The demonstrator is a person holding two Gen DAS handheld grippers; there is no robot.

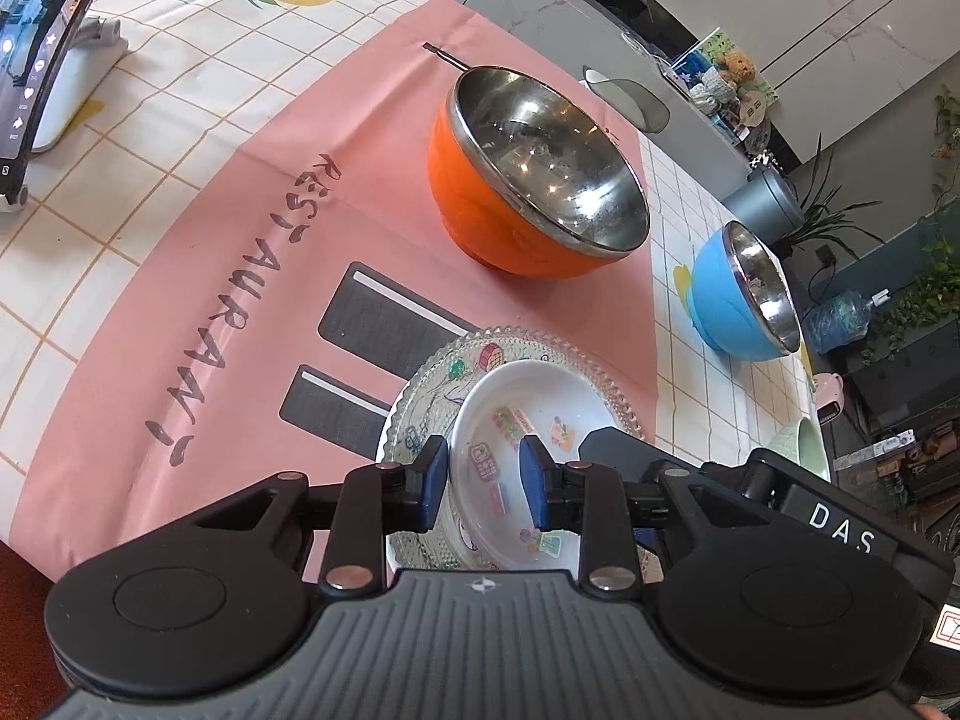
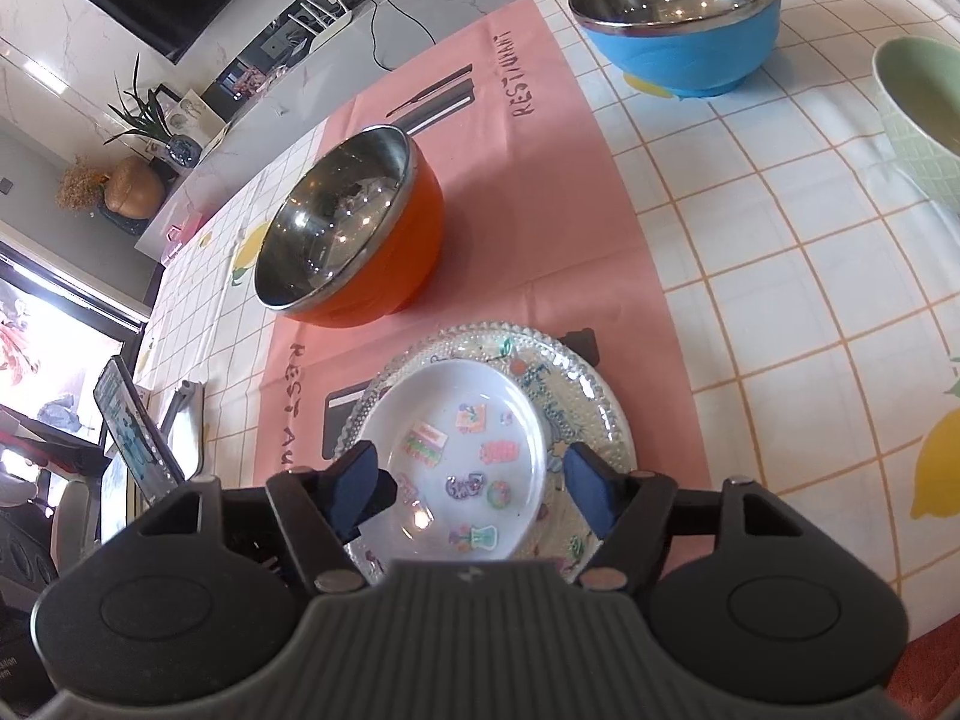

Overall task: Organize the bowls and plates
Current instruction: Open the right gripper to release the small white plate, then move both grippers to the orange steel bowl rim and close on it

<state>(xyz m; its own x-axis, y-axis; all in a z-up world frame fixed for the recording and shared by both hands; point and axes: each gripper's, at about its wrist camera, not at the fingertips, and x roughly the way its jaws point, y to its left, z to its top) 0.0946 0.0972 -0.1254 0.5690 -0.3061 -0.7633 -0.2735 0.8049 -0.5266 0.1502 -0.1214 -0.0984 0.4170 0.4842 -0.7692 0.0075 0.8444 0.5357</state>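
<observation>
Both wrist views look steeply down, close over the same white dish point(image 1: 528, 420) from opposite sides.

right tool point(image 2: 474, 480) open over white dish point(image 2: 456, 456) | dish on glass plate point(image 2: 600, 414) | orange bowl point(image 2: 354, 228) beyond

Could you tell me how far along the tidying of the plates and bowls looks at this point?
Done: the white dish sits nested on the glass plate on the pink mat. In hand: nothing; the left gripper and right gripper both hover open over that stack. Left: the orange bowl, blue bowl and green cup stand apart, unstacked.
</observation>
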